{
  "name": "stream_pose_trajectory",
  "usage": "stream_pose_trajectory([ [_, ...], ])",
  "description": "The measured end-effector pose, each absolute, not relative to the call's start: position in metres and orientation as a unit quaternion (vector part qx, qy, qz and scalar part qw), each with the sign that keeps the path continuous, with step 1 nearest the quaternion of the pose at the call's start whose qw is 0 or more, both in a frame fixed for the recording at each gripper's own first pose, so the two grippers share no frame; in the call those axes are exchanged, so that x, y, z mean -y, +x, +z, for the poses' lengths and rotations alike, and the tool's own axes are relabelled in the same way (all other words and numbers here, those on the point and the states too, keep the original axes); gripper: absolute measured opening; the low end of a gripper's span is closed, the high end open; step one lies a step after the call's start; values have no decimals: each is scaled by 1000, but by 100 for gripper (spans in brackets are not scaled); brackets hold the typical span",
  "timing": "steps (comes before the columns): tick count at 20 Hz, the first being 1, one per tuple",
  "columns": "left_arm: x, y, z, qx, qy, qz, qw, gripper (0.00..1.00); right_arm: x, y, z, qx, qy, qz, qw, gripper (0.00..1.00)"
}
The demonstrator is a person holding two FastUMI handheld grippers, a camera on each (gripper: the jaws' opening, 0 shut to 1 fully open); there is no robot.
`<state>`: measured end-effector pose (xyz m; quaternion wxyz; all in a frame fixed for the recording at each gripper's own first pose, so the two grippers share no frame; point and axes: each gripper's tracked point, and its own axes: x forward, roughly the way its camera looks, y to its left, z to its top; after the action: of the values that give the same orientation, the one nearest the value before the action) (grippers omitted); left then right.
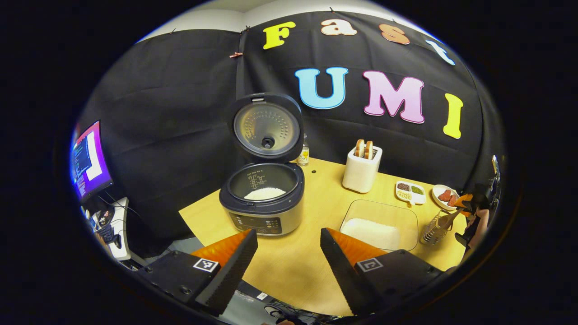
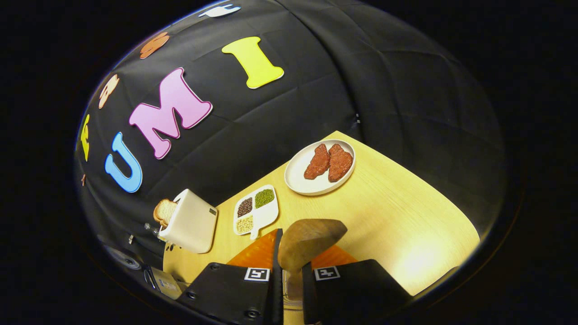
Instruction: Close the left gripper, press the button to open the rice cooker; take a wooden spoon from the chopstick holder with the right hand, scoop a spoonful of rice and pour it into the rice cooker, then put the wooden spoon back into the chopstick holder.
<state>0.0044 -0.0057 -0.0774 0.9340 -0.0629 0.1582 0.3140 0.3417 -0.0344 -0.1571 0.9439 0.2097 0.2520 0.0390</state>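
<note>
The rice cooker [image 1: 264,203] is seen toward the left of the table [image 1: 307,266] in the left gripper view, lid [image 1: 267,127] flipped up and standing open, with a layer of white rice [image 1: 265,193] visible in the inner pot. The left gripper [image 1: 289,253] is held near and low, in front of the cooker, fingers spread wide apart with nothing between them.

Over on the far right of that same view, the right gripper [image 1: 469,205] is spotted just above the wire chopstick holder [image 1: 434,230], with the wooden spoon [image 1: 447,220] angled down into the holder. A clear tub of rice [image 1: 378,225] sits just left of the holder, and a white toaster [image 1: 362,169] with bread slices is set farther back. A small bottle [image 1: 304,153] is tucked behind the cooker.

In the right gripper view, the right gripper [image 2: 289,271] is clamped on the spoon's handle, and the spoon [image 2: 310,241] bowl is seen sticking up between the fingers. Beyond it a divided dish of beans [image 2: 255,210] and a plate with two reddish patties [image 2: 320,168] are laid out on the table [image 2: 397,216], the toaster [image 2: 192,221] off to the left.
</note>
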Motion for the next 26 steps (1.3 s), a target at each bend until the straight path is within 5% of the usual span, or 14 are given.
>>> stream_pose_trajectory([
  [8, -18, 17, -79, -150, -72, 281, 945, 95, 20, 321, -82, -190, 211, 45, 958, 21],
  [15, -70, 13, -94, -149, -94, 264, 948, 96, -72, 265, -44, -191, 206, 115, 953, 21],
  [26, -153, -10, -138, -187, -107, 261, 941, 96, -190, 210, -112, -233, 81, 187, 951, 21],
])
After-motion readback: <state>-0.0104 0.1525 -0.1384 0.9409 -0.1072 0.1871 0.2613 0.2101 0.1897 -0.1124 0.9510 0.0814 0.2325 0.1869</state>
